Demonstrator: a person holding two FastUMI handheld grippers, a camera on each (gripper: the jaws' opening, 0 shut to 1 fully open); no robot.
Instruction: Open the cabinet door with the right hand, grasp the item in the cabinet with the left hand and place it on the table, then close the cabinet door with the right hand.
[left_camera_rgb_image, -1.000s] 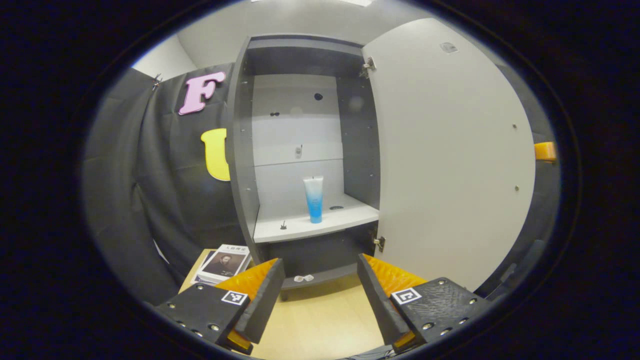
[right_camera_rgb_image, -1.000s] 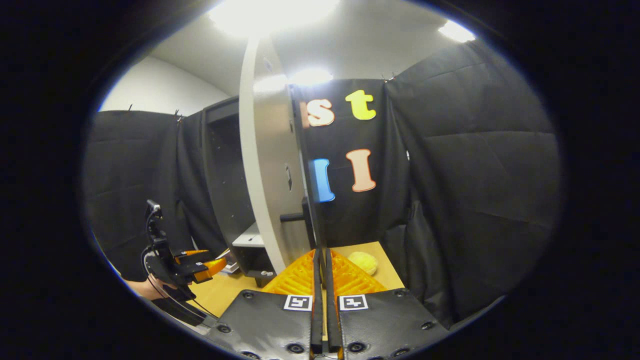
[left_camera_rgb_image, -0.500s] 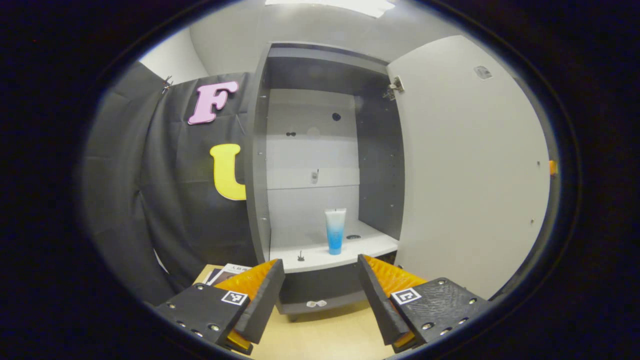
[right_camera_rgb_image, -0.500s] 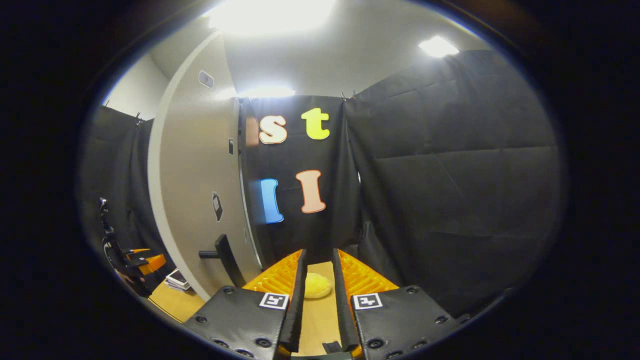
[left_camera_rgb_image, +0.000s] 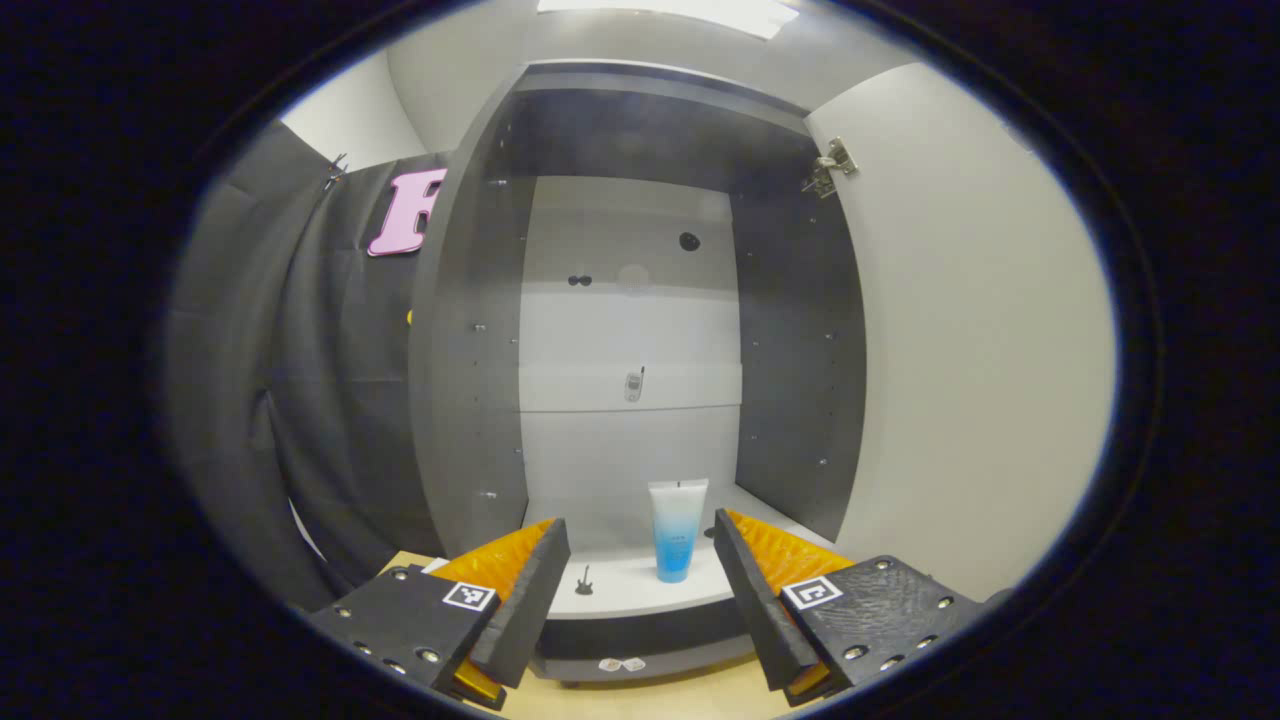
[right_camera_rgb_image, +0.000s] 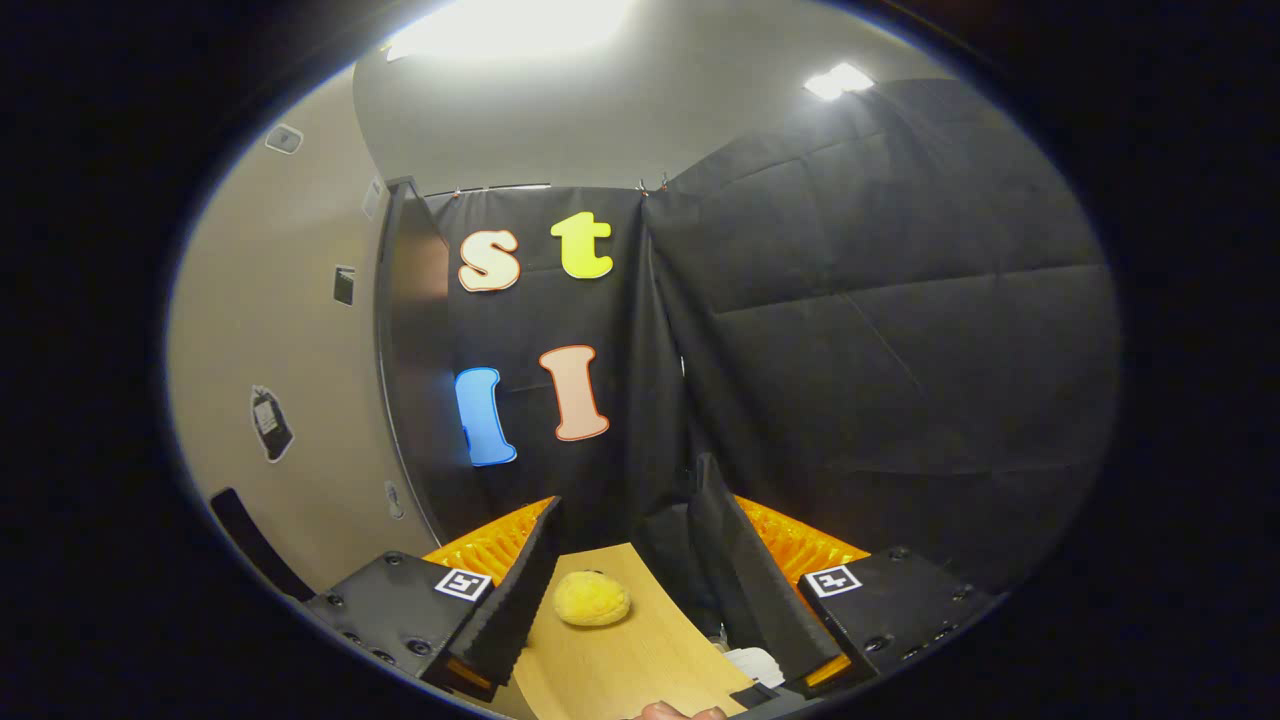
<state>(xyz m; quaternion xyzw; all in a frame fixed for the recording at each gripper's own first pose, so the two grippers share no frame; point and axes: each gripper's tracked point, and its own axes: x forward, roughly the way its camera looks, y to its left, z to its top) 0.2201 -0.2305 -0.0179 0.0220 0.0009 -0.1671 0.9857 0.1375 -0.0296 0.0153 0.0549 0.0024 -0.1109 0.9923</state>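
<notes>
So since a second ago the left gripper (left_camera_rgb_image: 632, 590) has moved in much closer to the cabinet (left_camera_rgb_image: 470, 400), and the right gripper (right_camera_rgb_image: 625, 590) has let go of the door edge it was clamped on and swung away from it. Its fingers were pressed together then; now they're spread wide with nothing between them.

In the left gripper view the cabinet door (left_camera_rgb_image: 980, 380) is swung fully open on the right, hinge (left_camera_rgb_image: 828, 168) visible up top. The tube (left_camera_rgb_image: 677, 528), white at the top fading to blue at the bottom, is standing upright on its cap on the cabinet's white shelf (left_camera_rgb_image: 625, 585), right in the gap between the left gripper's fingers but still farther back, not touched. That gripper is spread open too. A tiny dark guitar-shaped thing (left_camera_rgb_image: 584, 579) sits on the shelf, left of the tube.

In the right gripper view the door's outer face (right_camera_rgb_image: 270, 400) is on the left, with its dark handle (right_camera_rgb_image: 250, 540) low down. A fuzzy yellow ball (right_camera_rgb_image: 592, 598) lies on the wooden tabletop (right_camera_rgb_image: 640, 660) between the spread fingers.
</notes>
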